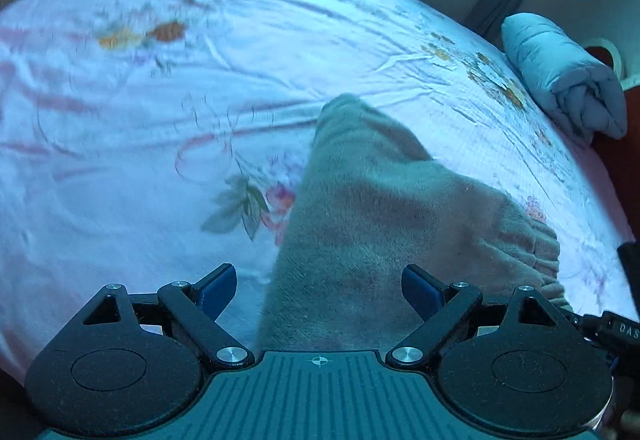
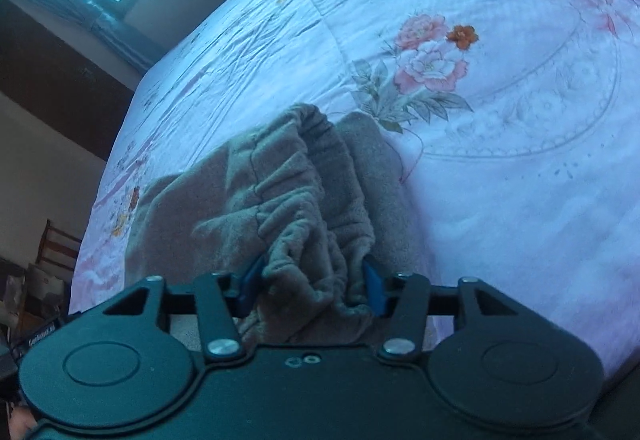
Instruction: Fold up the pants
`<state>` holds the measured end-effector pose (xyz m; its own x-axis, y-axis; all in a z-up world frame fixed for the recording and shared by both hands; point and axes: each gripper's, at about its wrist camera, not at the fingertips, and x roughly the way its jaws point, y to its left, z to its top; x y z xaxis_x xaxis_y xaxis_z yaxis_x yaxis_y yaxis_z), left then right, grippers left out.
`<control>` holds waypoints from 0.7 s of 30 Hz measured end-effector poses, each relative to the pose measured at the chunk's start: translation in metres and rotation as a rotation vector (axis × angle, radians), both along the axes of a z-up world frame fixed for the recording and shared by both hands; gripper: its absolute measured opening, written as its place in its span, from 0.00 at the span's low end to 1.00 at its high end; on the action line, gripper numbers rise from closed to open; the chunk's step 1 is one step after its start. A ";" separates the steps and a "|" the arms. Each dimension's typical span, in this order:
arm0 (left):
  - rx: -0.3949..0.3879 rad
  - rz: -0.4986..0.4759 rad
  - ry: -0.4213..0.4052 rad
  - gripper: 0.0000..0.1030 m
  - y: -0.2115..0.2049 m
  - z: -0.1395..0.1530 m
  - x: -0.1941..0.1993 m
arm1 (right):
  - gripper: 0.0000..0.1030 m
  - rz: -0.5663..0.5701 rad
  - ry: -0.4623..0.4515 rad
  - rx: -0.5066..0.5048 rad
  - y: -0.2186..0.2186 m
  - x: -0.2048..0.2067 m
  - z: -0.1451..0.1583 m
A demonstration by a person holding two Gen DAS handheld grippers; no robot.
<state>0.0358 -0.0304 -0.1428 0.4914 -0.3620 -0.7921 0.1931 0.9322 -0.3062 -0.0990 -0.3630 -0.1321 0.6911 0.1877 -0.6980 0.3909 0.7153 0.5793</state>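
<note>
Left gripper jaws wide apart over pants, right gripper clamping bunched waistband

Floral-sheeted bed carries grey pants and, seemingly, a rolled quilt.

Between your left gripper's spread jaws lie the grey pants. Left of them, bare floral bedsheet stretches away. Far right, a rolled blue quilt blocks the bed's edge.
</note>
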 end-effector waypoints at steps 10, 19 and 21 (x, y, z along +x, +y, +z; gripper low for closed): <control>0.043 -0.054 0.051 0.87 -0.028 -0.017 -0.001 | 0.30 0.017 -0.009 0.016 0.000 0.006 -0.003; 0.112 -0.088 0.008 0.87 -0.041 -0.012 -0.003 | 0.21 0.022 -0.103 -0.073 0.008 -0.006 0.030; 0.117 -0.095 -0.003 0.87 -0.043 -0.009 -0.003 | 0.20 0.022 -0.118 -0.087 0.008 -0.008 0.036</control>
<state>0.0325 -0.0732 -0.1522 0.4616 -0.3124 -0.8302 0.2830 0.9389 -0.1959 -0.1069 -0.3552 -0.0956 0.7658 0.1462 -0.6262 0.3073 0.7722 0.5561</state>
